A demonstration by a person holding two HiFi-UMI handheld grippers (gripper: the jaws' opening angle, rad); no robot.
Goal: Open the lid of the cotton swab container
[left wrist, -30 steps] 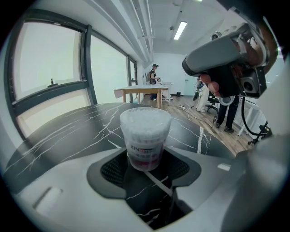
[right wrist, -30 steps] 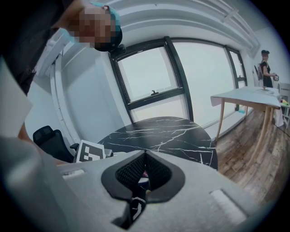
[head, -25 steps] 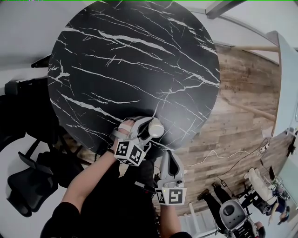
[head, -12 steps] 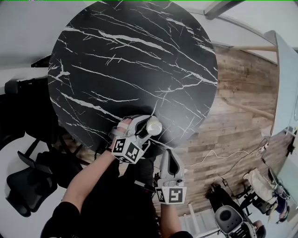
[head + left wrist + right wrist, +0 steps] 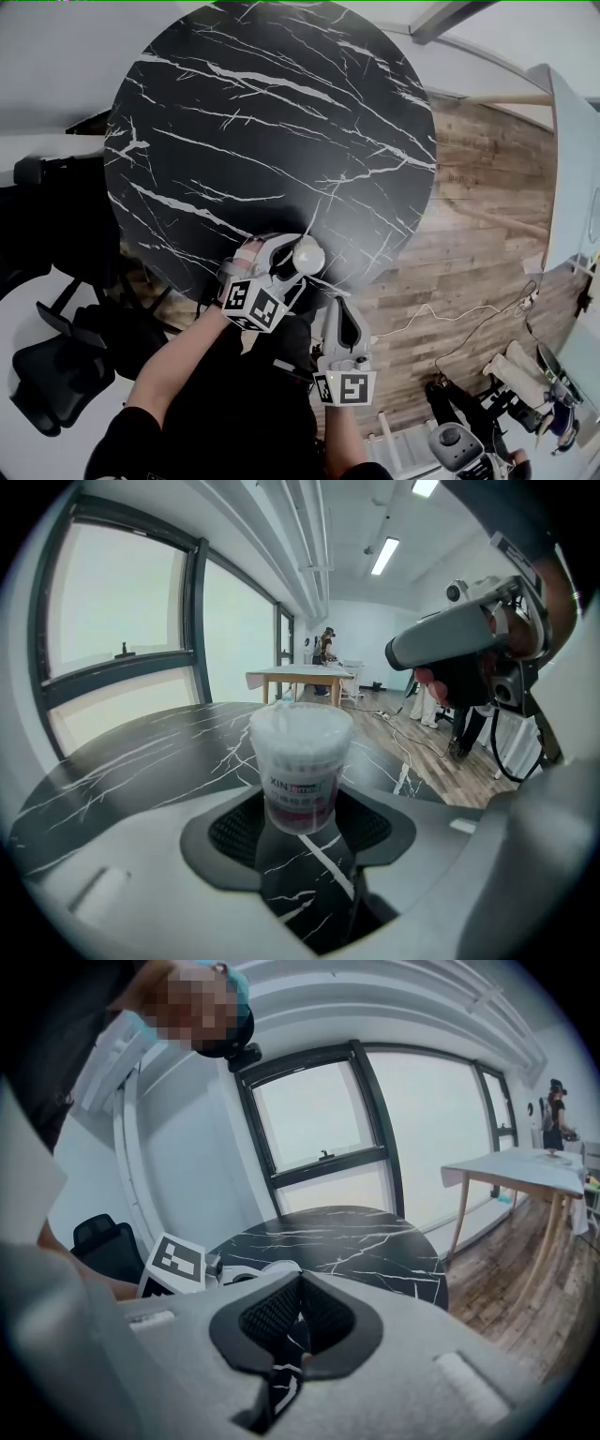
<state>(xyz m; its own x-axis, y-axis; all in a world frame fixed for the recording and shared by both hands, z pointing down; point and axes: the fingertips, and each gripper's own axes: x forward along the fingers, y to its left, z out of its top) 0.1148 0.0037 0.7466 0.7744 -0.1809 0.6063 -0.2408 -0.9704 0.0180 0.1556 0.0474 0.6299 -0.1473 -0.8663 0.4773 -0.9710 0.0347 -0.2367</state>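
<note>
We have the swab container (image 5: 300,766) clamped low on its body between the pads of our left claw (image 5: 300,825), over the near edge of the black desk (image 5: 262,112), with its lid (image 5: 300,719) on. Our right claw (image 5: 298,1314) is clenched on nothing, close by but short of the container. The bracing step looks done to us. Next, the right claw must spread and take the lid's rim while the left holds the body steady.

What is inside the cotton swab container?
Through the clear upper wall of the cotton swab container, white swab tips show, packed close. The lid is on. A printed label covers the lower part, hiding the rest.
</note>
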